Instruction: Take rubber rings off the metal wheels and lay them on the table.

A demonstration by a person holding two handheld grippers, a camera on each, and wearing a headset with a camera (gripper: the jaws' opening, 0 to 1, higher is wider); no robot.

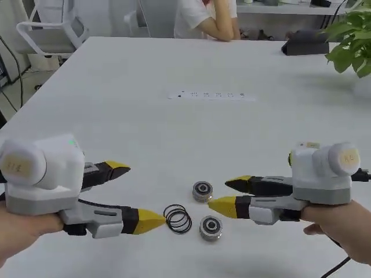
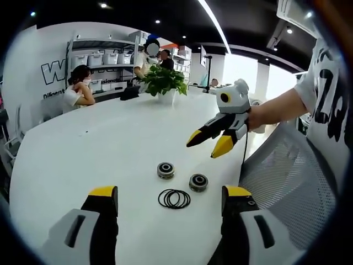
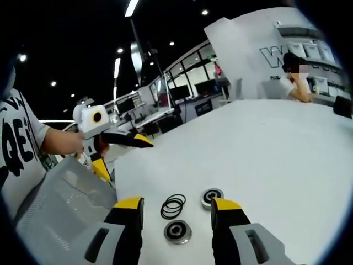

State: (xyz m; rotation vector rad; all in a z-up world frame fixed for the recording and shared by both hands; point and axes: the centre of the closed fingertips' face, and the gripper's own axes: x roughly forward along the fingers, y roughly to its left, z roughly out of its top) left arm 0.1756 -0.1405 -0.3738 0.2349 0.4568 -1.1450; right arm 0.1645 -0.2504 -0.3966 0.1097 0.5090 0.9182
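Note:
Two small metal wheels lie flat on the white table (image 1: pixel 174 133): one (image 1: pixel 202 190) farther from me, one (image 1: pixel 210 227) nearer. Beside them sits a small pile of loose black rubber rings (image 1: pixel 177 218). My left gripper (image 1: pixel 134 194) hovers open to the left of the rings, holding nothing. My right gripper (image 1: pixel 227 194) hovers open just right of the wheels, also holding nothing. The left gripper view has the rings (image 2: pixel 174 198) and both wheels (image 2: pixel 165 169) (image 2: pixel 198 182) ahead of its yellow fingertips (image 2: pixel 103 191). In the right gripper view the rings (image 3: pixel 172 206) and wheels (image 3: pixel 177 231) (image 3: pixel 211 196) lie between its jaws.
A white power strip (image 1: pixel 211 95) lies mid-table. A dark object (image 1: pixel 304 44) and a green plant (image 1: pixel 351 40) stand at the far right. A person sits at the far edge (image 1: pixel 206 17). An office chair (image 1: pixel 49 26) stands at the far left.

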